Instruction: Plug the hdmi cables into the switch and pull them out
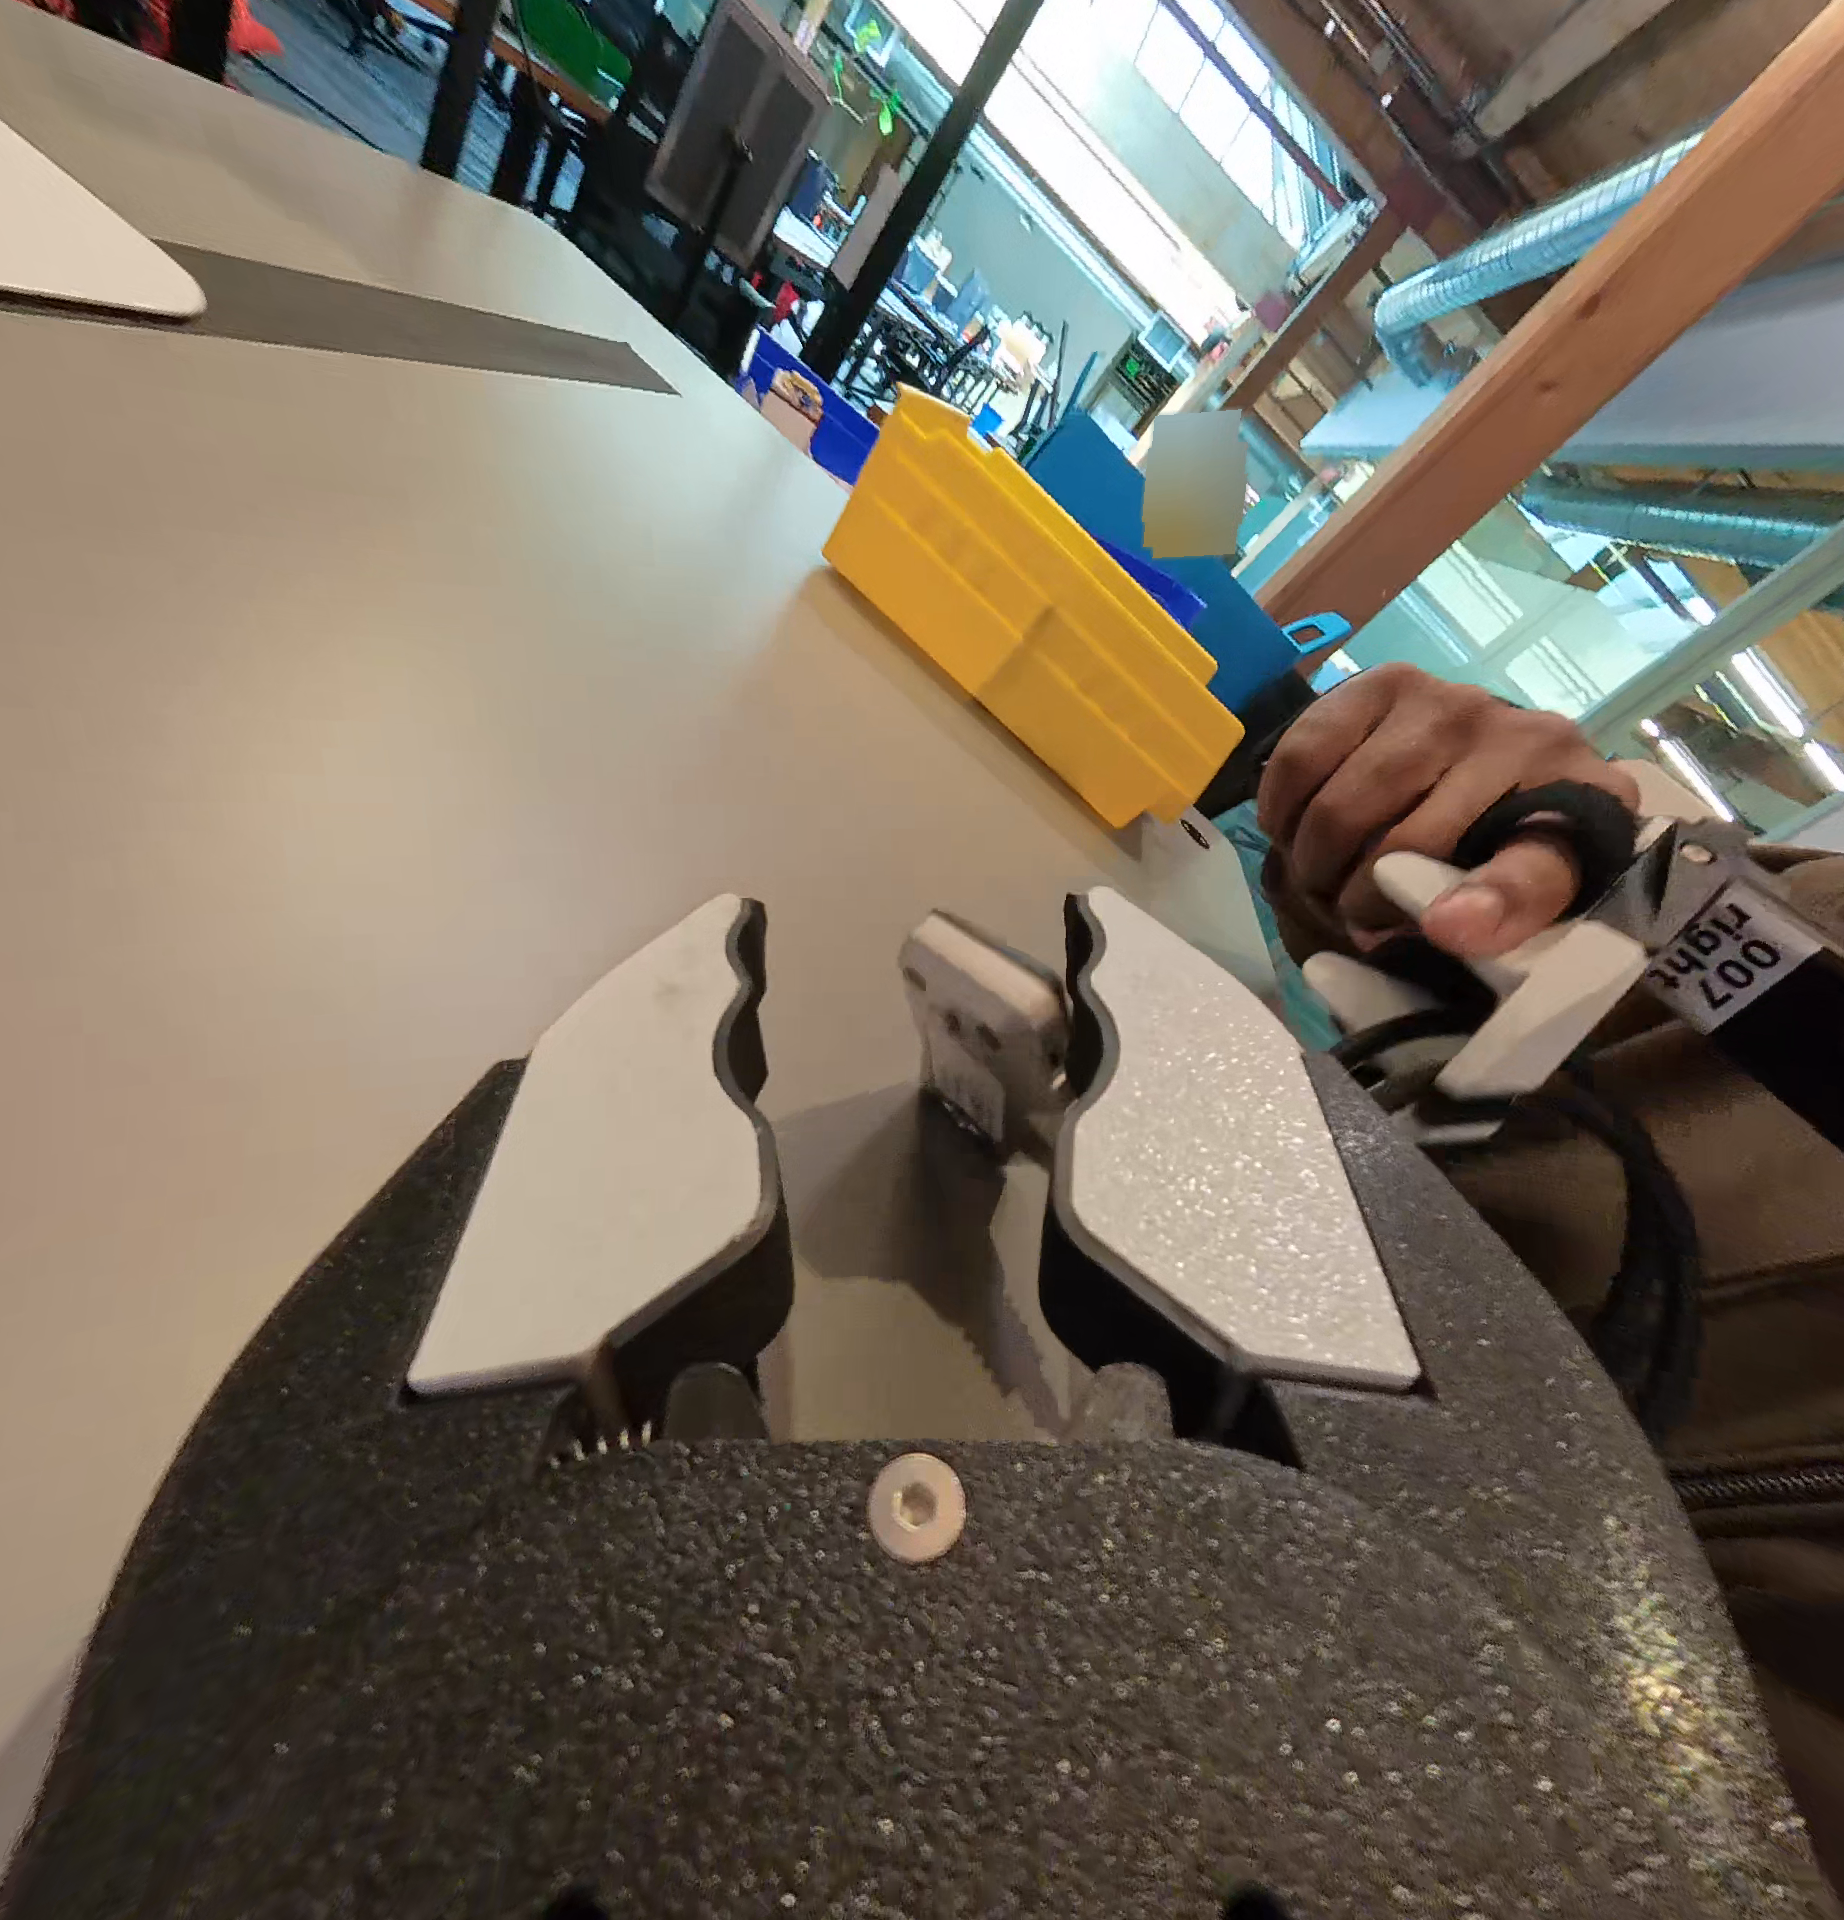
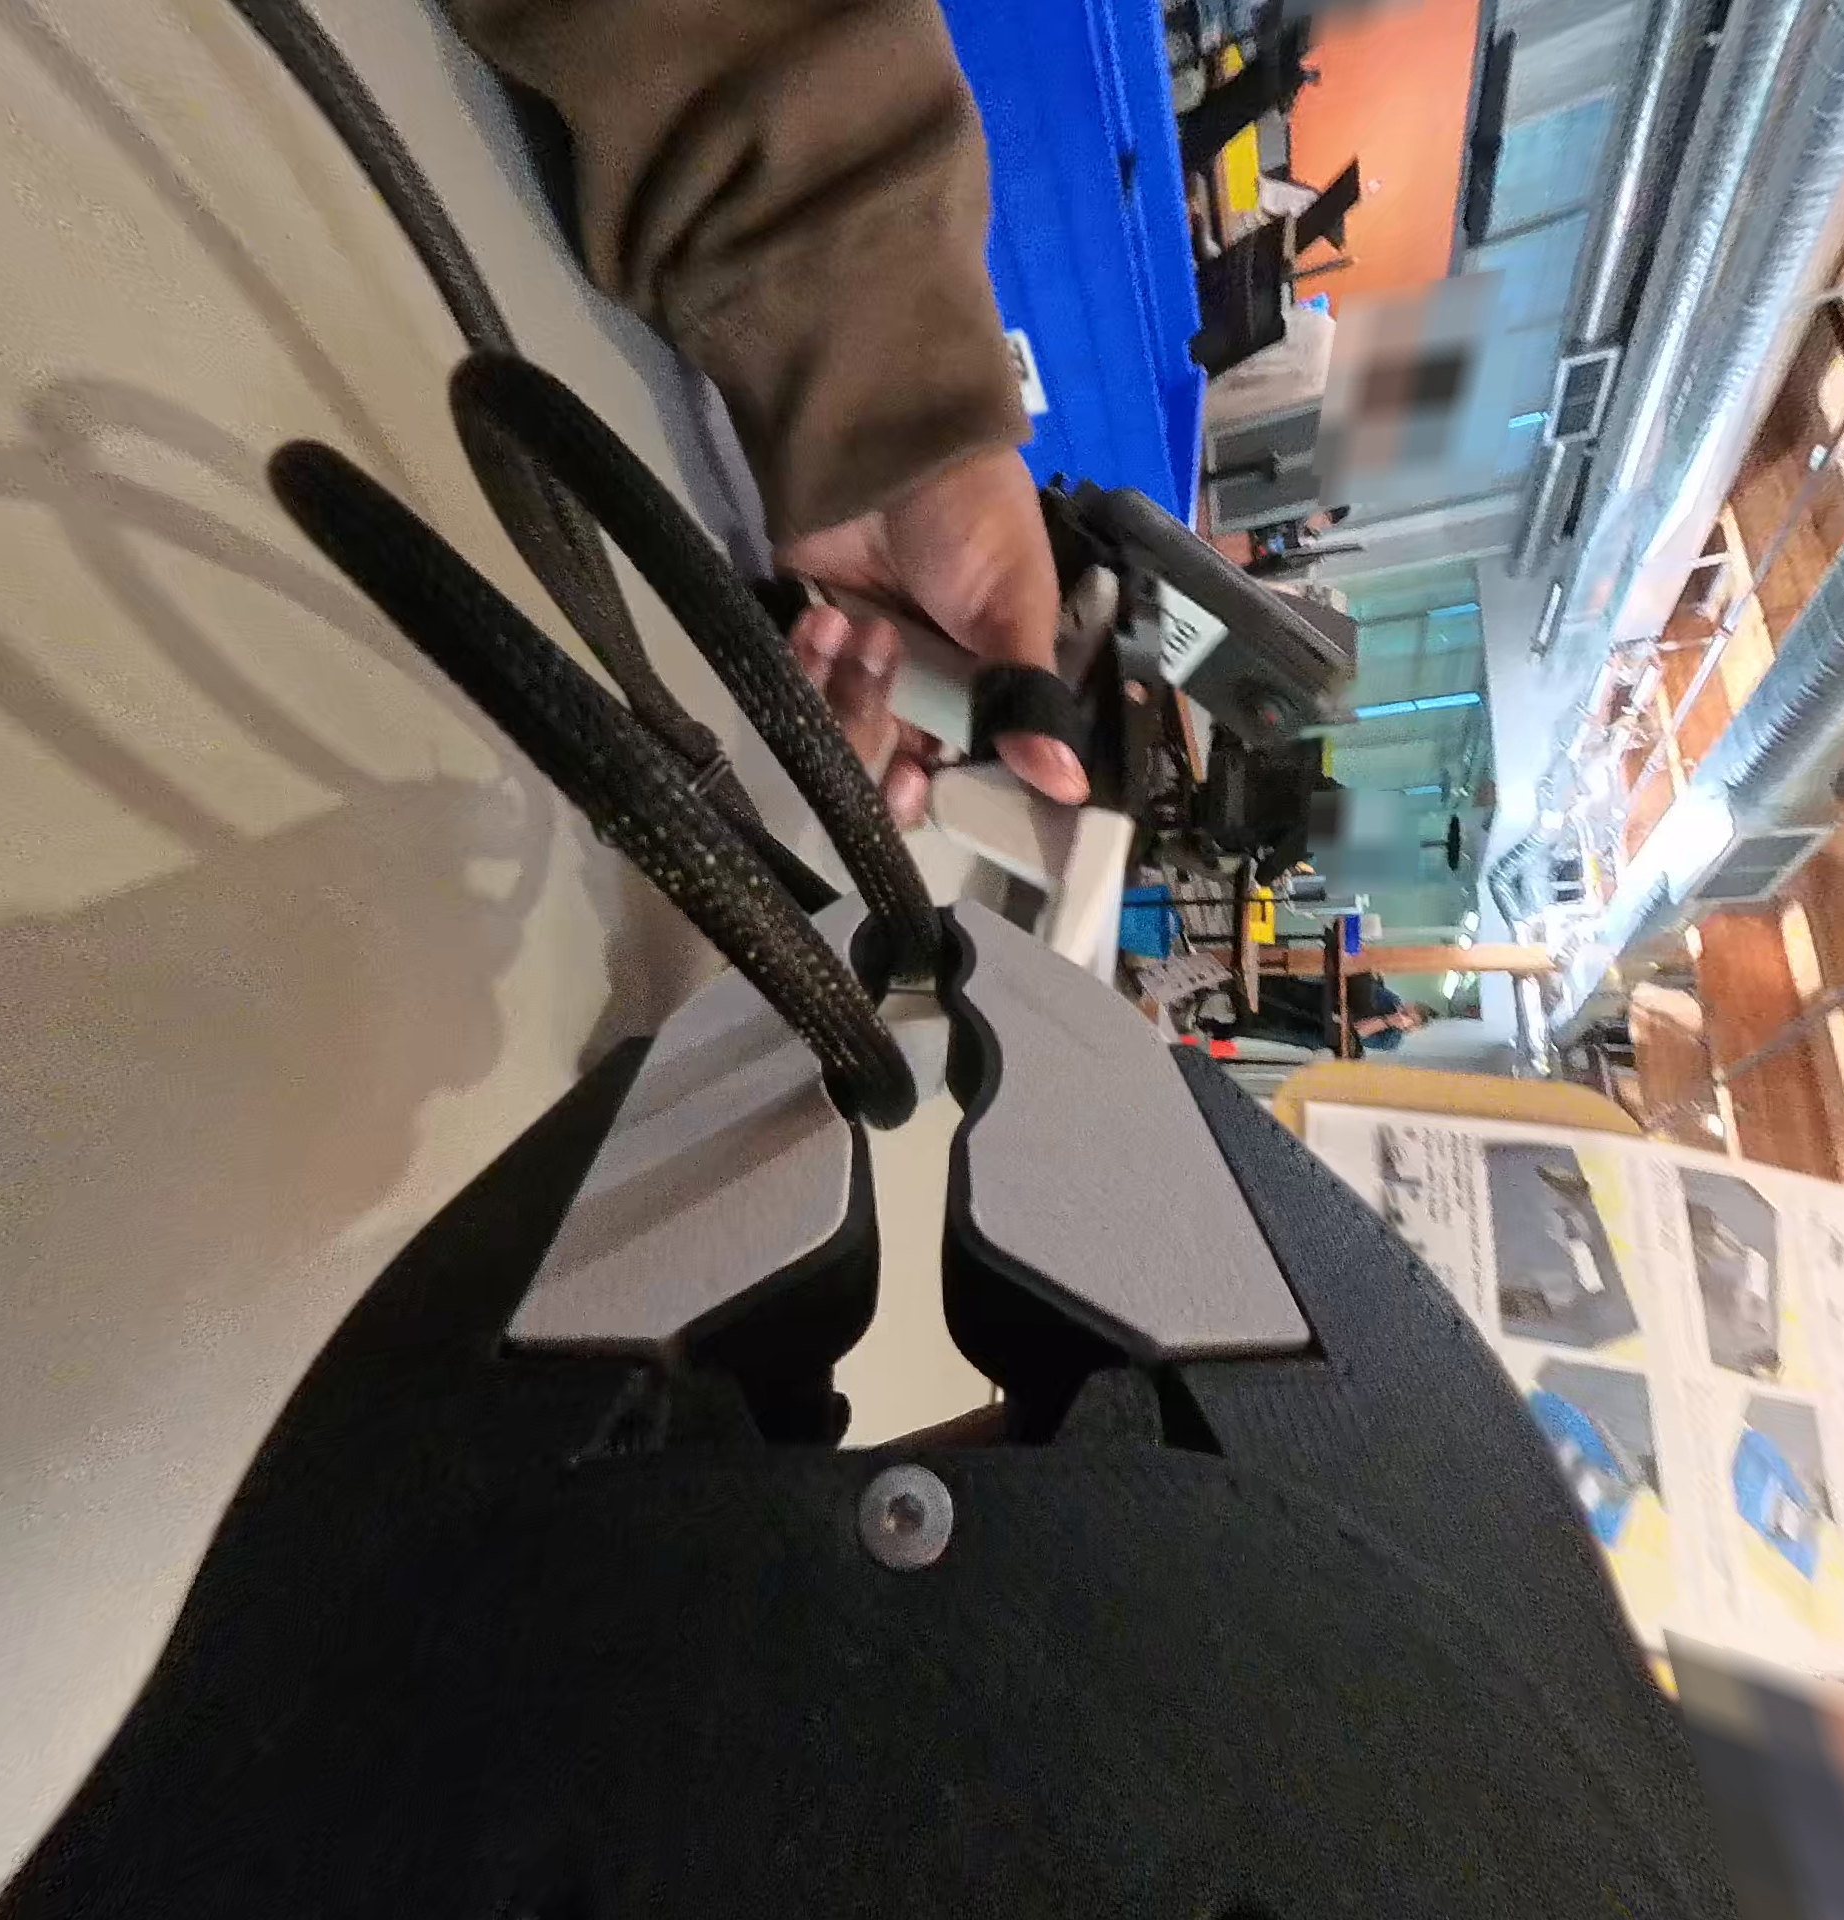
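Black braided cable (image 2: 627,748) loops over the pale grey desk (image 2: 170,1039) in the right wrist view, and the right claw (image 2: 913,961) is narrowed on one strand of it, the dark pads (image 2: 975,997) cupping the cord right at their tips. Just beyond, a hand (image 2: 939,613) in a brown sleeve (image 2: 783,239) grips a grey handle (a black strap wraps one finger), with a blue bin (image 2: 1084,229) farther off and a printed sheet (image 2: 1624,1351) at the near right.

From the left wrist view, the left claw (image 1: 913,935) stands wide, its fingers (image 1: 637,1091) well apart. A small grey part (image 1: 985,1003) of the other tool sits in the gap, close against the right finger; whether it touches cannot be told. To the right, a hand (image 1: 1437,790) holds the second tool's handle (image 1: 1500,987). A yellow bin (image 1: 1032,613) stands on the far right edge of the desk (image 1: 378,727), with a blue bin (image 1: 1157,499) behind it, and a flat white board (image 1: 56,239) lies at the far left.
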`<act>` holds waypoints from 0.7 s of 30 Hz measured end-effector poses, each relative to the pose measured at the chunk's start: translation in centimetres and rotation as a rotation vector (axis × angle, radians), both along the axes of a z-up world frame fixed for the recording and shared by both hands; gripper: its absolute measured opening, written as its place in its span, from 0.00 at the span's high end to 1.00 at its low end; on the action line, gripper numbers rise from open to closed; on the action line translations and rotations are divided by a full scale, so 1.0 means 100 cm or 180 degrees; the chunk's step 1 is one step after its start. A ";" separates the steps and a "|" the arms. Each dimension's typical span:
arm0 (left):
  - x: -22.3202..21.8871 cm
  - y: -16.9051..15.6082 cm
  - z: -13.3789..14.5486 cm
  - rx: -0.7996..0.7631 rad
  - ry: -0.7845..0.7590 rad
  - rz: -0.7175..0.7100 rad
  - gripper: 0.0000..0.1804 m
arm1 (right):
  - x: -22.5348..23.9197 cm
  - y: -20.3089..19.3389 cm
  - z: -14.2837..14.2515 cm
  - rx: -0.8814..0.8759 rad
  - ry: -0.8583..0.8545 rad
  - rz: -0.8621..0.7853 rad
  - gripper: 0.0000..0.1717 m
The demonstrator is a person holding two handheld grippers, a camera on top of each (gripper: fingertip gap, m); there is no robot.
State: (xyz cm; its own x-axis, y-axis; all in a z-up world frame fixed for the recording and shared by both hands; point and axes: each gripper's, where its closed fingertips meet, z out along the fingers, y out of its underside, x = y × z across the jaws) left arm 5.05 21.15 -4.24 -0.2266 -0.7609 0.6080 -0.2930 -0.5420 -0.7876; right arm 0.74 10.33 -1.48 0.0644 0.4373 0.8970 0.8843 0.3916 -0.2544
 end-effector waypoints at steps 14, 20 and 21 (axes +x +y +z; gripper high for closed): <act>0.001 0.009 -0.009 -0.0063 0.0129 0.0107 0.71 | 0.136 0.000 0.111 0.0704 -0.0215 -0.1082 0.96; 0.000 0.010 -0.010 -0.0086 0.0148 0.0151 0.71 | 0.204 -0.002 0.151 0.1025 -0.0495 -0.1589 0.96; 0.000 0.010 -0.011 -0.0088 0.0150 0.0156 0.72 | 0.218 -0.004 0.158 0.1033 -0.0526 -0.1681 0.96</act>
